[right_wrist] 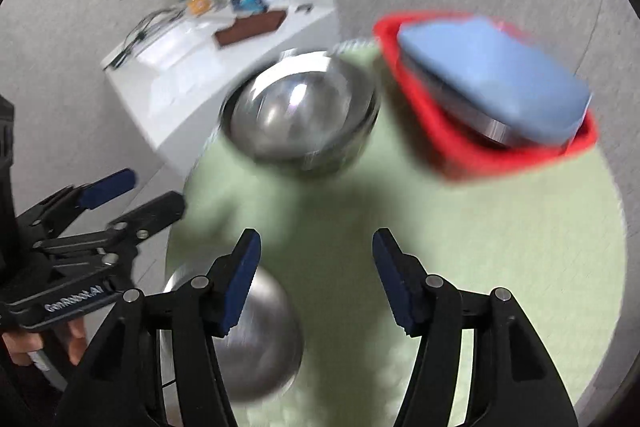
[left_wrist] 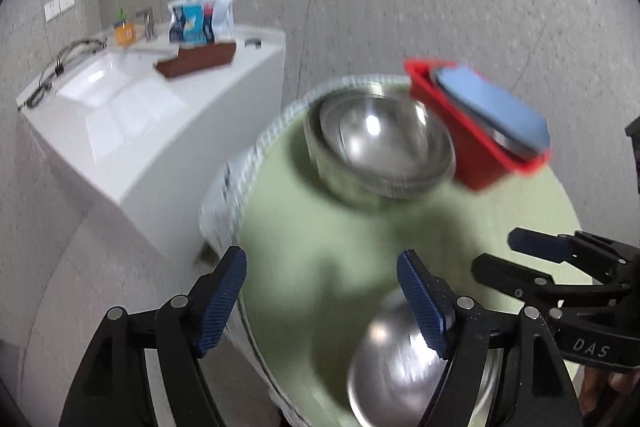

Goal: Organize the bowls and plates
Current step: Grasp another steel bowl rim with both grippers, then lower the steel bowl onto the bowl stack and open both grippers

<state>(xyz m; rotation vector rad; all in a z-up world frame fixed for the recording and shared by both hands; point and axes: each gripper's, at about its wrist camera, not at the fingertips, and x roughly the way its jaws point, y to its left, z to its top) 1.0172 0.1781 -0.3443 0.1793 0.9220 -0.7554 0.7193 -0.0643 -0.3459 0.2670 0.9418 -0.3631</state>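
Observation:
A stack of steel bowls (left_wrist: 380,143) stands at the far side of a round table with a pale green cloth (left_wrist: 320,239); it also shows in the right wrist view (right_wrist: 300,115). A single steel bowl (left_wrist: 400,359) lies near the front edge, also in the right wrist view (right_wrist: 260,335). A red basket (left_wrist: 476,139) beside the stack holds a blue plate (left_wrist: 492,107) over steel ware; both show in the right wrist view (right_wrist: 460,131), (right_wrist: 492,75). My left gripper (left_wrist: 320,291) is open and empty above the near bowl. My right gripper (right_wrist: 316,275) is open and empty above the cloth.
A white counter (left_wrist: 160,131) with a sink, snack bags (left_wrist: 200,19), an orange cup and a brown tray (left_wrist: 196,61) stands to the left of the table. Grey floor surrounds the table. The frames are motion-blurred.

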